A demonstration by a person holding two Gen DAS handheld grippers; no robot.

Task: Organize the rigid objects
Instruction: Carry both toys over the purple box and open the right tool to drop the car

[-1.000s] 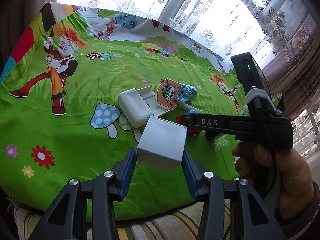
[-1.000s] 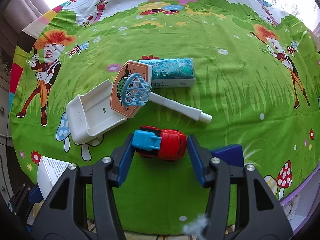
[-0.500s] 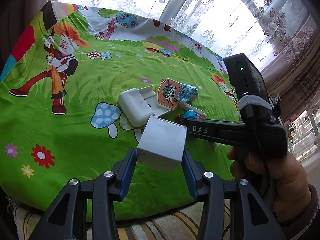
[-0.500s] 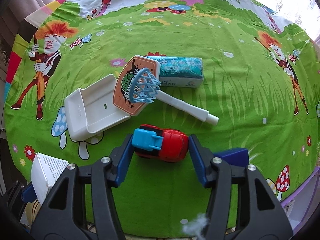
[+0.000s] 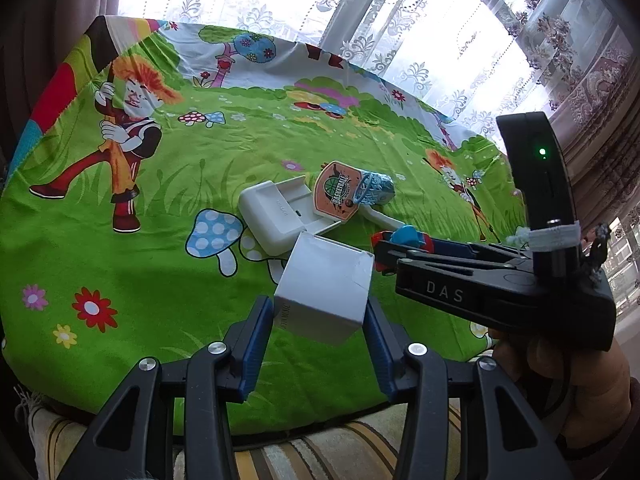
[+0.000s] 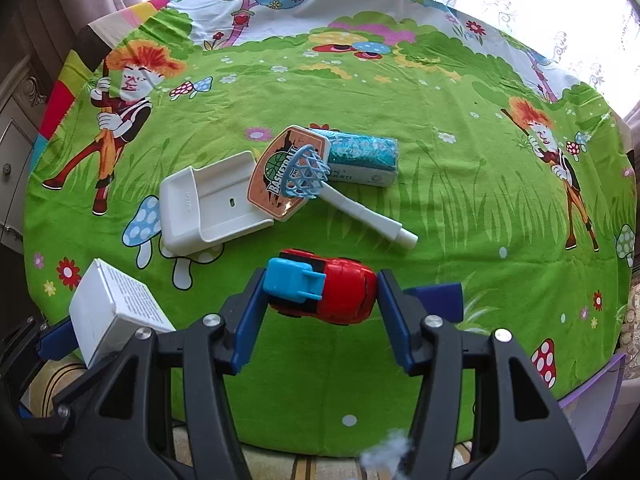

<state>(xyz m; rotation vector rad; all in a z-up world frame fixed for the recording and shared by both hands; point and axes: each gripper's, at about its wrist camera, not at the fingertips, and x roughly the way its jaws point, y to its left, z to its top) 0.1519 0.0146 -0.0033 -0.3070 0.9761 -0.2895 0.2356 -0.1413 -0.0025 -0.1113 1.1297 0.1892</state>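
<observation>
My left gripper is shut on a white cardboard box, held tilted above the near edge of the table. My right gripper is shut on a red toy car with a blue part, lifted off the cloth; the same car peeks past the box in the left wrist view. The box shows at lower left in the right wrist view. On the cloth lie a white plastic holder, a toy basketball hoop with a white handle and a teal packet.
A green cartoon tablecloth covers the round table. A dark blue block lies just behind my right finger. A person's hand holds the right gripper's handle. Lace curtains hang behind; a striped cushion lies below the near edge.
My right gripper has risen with the red car in it and rolled slightly, so the table objects sit farther away in its view. The left gripper and its box have stayed still.
</observation>
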